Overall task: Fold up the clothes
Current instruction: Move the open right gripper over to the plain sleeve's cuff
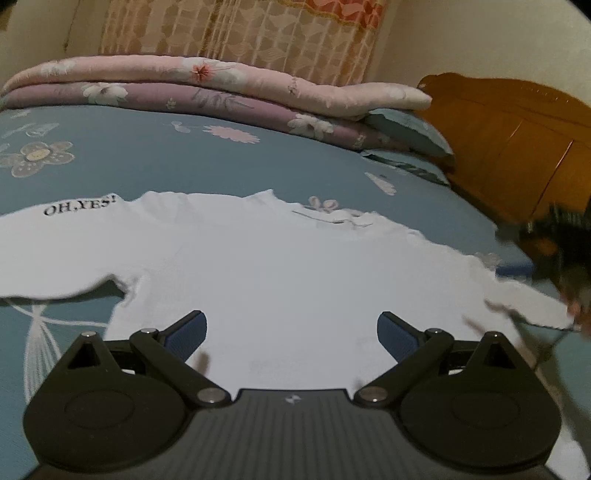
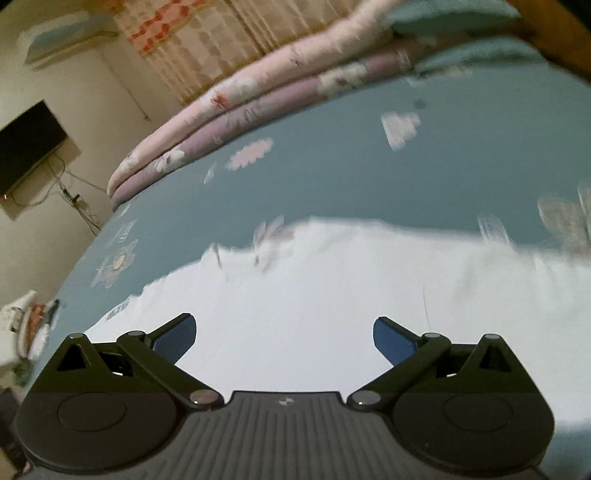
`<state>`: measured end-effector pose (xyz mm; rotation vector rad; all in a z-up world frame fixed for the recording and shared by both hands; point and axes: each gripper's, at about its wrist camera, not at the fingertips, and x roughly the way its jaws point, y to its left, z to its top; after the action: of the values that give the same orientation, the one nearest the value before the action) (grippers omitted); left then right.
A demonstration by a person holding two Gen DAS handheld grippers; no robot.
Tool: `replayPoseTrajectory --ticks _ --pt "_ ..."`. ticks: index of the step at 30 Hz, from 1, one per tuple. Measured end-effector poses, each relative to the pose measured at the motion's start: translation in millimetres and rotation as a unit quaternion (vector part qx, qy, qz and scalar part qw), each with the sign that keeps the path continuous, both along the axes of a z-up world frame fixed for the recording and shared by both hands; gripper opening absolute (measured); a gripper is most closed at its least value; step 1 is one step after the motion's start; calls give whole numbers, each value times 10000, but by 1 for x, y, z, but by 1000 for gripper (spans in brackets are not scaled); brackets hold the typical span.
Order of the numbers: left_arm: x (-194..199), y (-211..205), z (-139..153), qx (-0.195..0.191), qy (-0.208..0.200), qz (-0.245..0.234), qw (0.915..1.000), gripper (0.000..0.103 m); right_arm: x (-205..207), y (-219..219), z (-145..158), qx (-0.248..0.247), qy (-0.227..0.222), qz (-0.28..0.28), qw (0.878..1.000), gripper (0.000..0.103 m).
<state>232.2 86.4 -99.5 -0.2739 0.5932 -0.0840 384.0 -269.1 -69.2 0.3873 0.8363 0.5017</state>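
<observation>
A white T-shirt (image 1: 266, 266) lies spread flat on the blue flowered bedsheet (image 1: 147, 162), with black "OH,YES!" lettering (image 1: 79, 206) on its left sleeve. My left gripper (image 1: 291, 328) hovers open over the shirt's lower body, with nothing between its blue pads (image 1: 188, 334). In the right wrist view the same white shirt (image 2: 332, 288) fills the middle, blurred by motion. My right gripper (image 2: 284, 334) is open above it and holds nothing. A blurred dark shape (image 1: 565, 258) shows at the right edge of the left wrist view, near the shirt's right sleeve.
A folded pink and purple floral quilt (image 1: 207, 88) lies along the far side of the bed. A wooden headboard (image 1: 517, 140) stands at the right, and a patterned curtain (image 1: 240, 33) hangs behind. A wall-mounted dark screen (image 2: 26, 144) is at the left. Small clutter (image 2: 26, 325) sits beyond the bed's edge.
</observation>
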Motion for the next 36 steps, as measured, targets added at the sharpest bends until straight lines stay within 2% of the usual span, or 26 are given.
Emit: replayPoseTrajectory --ticks 4,7,9,12,16,20,23,29,36 --pt "0 -10 -3 146 10 -141 9998 98 -13 -11 -30 20 290 -434 9986 103" --pt "1 -15 -6 233 128 -317 9991 98 -26 -18 -32 -155 409 -592 9973 103" --pt "1 -17 -6 135 188 -483 9986 98 -36 -22 -32 -280 480 -683 9961 103" --pt "1 -19 -6 -41 200 -640 9977 99 -54 -21 -15 -306 440 -615 9967 103" --pt "1 -22 -9 94 230 -579 9980 99 -75 -5 -13 -211 416 -182 9987 103" --pt "1 -23 -10 109 256 -587 9979 99 -90 20 -36 -733 588 144 9955 103" --pt "1 -23 -10 40 276 -638 9976 99 -102 35 -49 -1316 324 312 9903 103" --pt "3 -24 -12 46 318 -635 9975 99 -117 69 -59 -2542 -112 501 9658 103" --pt "0 -28 -9 155 283 -683 9971 99 -141 59 -54 -2593 132 331 9652 103"
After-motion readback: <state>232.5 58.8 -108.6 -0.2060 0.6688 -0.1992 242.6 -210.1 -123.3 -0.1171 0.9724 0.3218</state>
